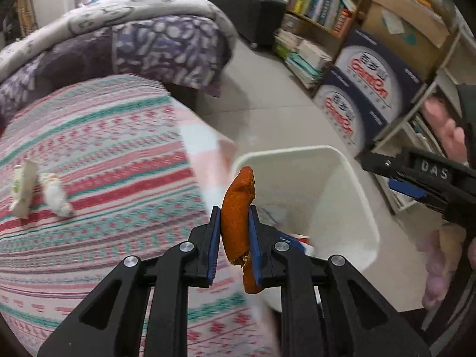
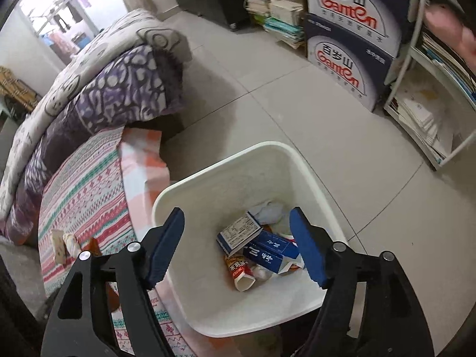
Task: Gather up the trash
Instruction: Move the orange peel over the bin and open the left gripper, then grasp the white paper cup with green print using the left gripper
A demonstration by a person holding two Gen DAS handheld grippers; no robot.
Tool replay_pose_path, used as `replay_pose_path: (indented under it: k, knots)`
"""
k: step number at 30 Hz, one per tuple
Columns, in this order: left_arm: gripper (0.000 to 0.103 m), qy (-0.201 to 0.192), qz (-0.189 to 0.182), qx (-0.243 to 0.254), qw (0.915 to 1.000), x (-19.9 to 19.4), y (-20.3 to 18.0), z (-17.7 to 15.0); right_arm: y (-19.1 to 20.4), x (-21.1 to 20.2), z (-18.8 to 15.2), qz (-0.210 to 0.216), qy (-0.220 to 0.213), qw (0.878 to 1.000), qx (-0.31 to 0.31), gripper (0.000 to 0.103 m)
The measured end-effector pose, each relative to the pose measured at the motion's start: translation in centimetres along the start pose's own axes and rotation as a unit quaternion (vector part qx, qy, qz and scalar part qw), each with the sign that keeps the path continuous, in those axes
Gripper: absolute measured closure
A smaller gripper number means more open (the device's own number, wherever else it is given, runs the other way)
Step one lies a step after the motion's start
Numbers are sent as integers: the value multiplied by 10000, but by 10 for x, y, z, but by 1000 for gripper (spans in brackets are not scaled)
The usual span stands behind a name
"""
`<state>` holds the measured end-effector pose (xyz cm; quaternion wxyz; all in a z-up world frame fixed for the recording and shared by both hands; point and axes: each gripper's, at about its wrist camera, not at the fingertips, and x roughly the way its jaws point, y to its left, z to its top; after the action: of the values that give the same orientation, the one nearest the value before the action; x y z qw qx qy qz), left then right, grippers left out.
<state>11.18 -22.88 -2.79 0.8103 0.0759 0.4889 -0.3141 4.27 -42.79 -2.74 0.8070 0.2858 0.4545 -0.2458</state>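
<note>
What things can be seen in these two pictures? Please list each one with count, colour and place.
orange peel: 1, orange, clamped in left gripper
bin: 1, white, on floor beside bed
cartons: several, blue-white, inside bin
paper scraps: 2, whitish, on striped bedsheet
quilt: 1, purple-grey, on bed
water boxes: 2, navy, stacked by shelves
left gripper: jaws shut on peel
right gripper: jaws open, empty, above bin

left gripper (image 1: pixel 233 232): black linkage, blue pads, silver screws | right gripper (image 2: pixel 236 245): same, white "DAS" lettering
</note>
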Motion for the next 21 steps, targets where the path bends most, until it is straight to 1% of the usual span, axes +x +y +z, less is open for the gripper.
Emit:
replay_pose_path:
  k: [3, 5, 6, 7, 8, 9, 11, 13, 15, 19, 21]
  knots:
    - [84, 92, -287, 81, 9995, 8, -13, 0, -8, -1, 2, -11, -21, 9999, 103, 29]
    - [84, 149, -632, 112, 9978, 11, -21, -1, -13, -2, 3, -11, -37, 9998, 190, 28]
    - [81, 167, -862, 131, 9960, 12, -25, -2, -15, -3, 4, -1, -47, 9997, 241, 27]
    - [75, 171, -937, 132, 9954, 11, -27, -3, -17, -4, 4, 12, -55, 9996, 278, 27]
    - [51, 171, -1026, 114, 9945, 11, -29, -3, -18, -5, 5, 32, -64, 9995, 324, 26]
    - [39, 141, -1083, 69, 9940, 10, -29, -2, -18, -6, 5, 51, -75, 9993, 365, 25]
    - [38, 123, -1128, 1, 9935, 7, -26, -1, -16, -6, 5, 88, -93, 9991, 397, 23]
    - [38, 105, -1020, -64, 9947, 5, -19, 1, -11, -5, 4, 142, -69, 9992, 371, 22]
    - [38, 43, -777, -189, 9968, 1, -5, 5, -3, -3, 2, 207, -11, 9993, 319, 21]
    - [35, -110, -113, -432, 9989, -10, 27, 12, 18, 2, -4, 278, 65, 9995, 131, 19]
    - [30, -214, 500, -502, 9973, -17, 47, 17, 32, 5, -7, 326, 120, 9994, 11, 17]
